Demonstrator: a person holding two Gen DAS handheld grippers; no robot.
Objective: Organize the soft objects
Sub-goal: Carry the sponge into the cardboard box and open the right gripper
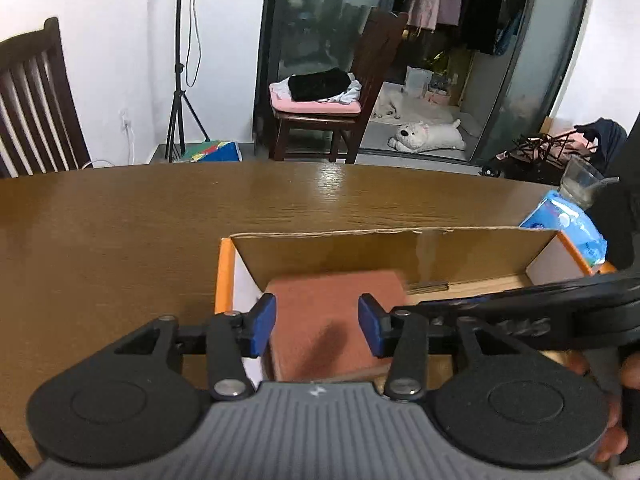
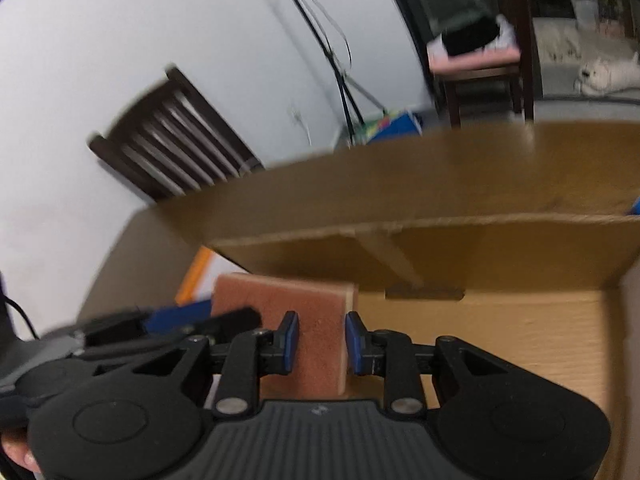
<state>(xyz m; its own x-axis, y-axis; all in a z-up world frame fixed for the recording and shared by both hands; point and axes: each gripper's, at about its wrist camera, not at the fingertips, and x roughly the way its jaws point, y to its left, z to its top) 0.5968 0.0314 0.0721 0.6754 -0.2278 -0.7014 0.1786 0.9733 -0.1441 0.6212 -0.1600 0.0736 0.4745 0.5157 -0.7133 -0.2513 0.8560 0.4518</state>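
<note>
Both wrist views close above cardboard box (image 1: pixel 384 254), facing far wall; share sponge (image 2: pixel 304 320).

The wooden table (image 1: pixel 160 216) serves as the reference point. Beyond its far edge stands a dark wooden chair (image 1: pixel 340 92) with a pink cushion (image 1: pixel 316 106). Left of the table, a slatted chair (image 1: pixel 36 108) backs onto a white wall (image 1: pixel 120 20). A tripod stand (image 1: pixel 180 80) rises between the chairs. A glass door (image 1: pixel 312 12) stands behind the cushioned chair.

Right gripper (image 2: pixel 317 342) above open cardboard box (image 2: pixel 500 332), blue fingertips (image 2: pixel 289 340) parted, flanking brown sponge (image 2: pixel 296 320) without clear contact. Sponge at box's left end. Left gripper (image 2: pixel 132 328) blurred at left. Wooden table (image 2: pixel 440 168) beyond box.
</note>
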